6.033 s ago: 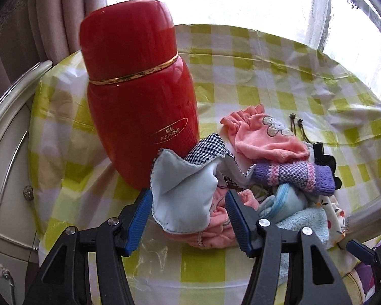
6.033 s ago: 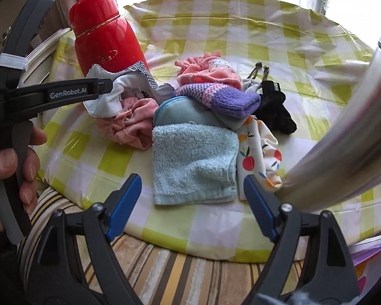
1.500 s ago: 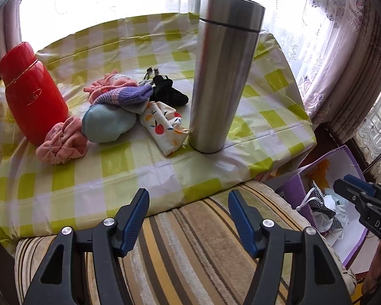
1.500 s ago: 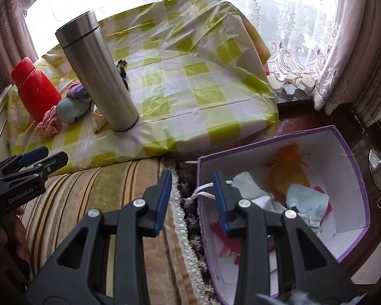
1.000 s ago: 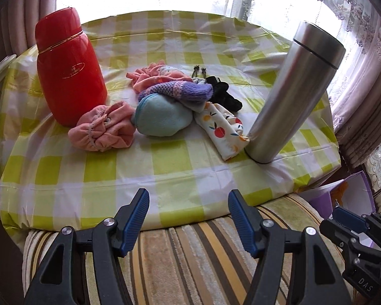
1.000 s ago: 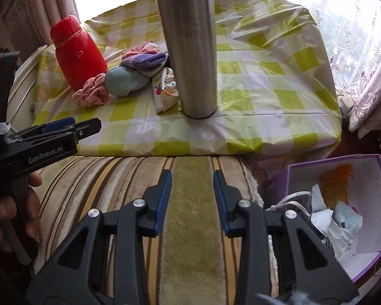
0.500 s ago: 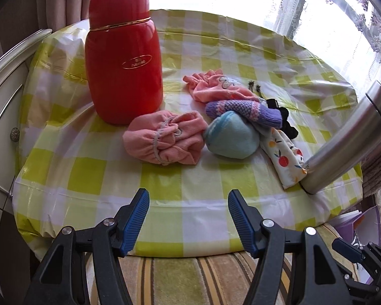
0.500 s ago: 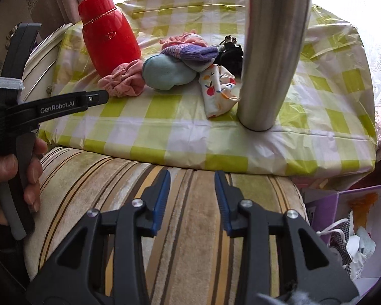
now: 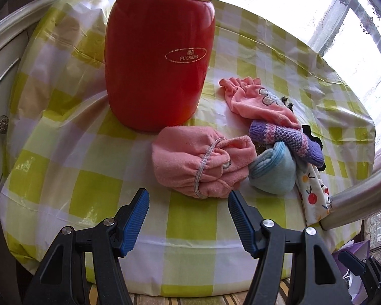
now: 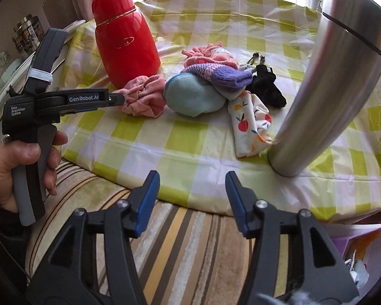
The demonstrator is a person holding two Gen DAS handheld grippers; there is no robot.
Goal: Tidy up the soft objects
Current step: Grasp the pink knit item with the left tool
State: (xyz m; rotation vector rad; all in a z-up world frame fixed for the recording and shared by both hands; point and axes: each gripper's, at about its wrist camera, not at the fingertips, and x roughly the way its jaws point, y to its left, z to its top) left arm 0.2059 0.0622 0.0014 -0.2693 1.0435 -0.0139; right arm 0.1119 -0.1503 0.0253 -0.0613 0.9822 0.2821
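Observation:
A crumpled pink cloth (image 9: 203, 162) lies on the checked table just beyond my left gripper (image 9: 188, 203), which is open and empty. Beside the cloth sit a light blue bundle (image 9: 274, 170), a purple knitted sock (image 9: 287, 139), a pink flowered piece (image 9: 256, 101) and a fruit-print cloth (image 9: 312, 198). My right gripper (image 10: 191, 193) hovers over the table's front edge, its jaws opening with nothing between them. From the right wrist view the same heap shows: pink cloth (image 10: 144, 96), blue bundle (image 10: 193, 96), fruit-print cloth (image 10: 249, 127), black item (image 10: 266, 86).
A red flask (image 9: 160, 58) stands behind the pink cloth. A tall steel flask (image 10: 330, 84) stands at the table's right front. A striped cushion (image 10: 190, 241) lies below the table edge. A purple box (image 10: 363, 254) with cloths sits lower right. A hand (image 10: 15, 162) holds the left gripper's handle.
Both grippers have swung left from the purple box toward the table. The left one has come close to the pink cloth. The right gripper's jaws have spread wider.

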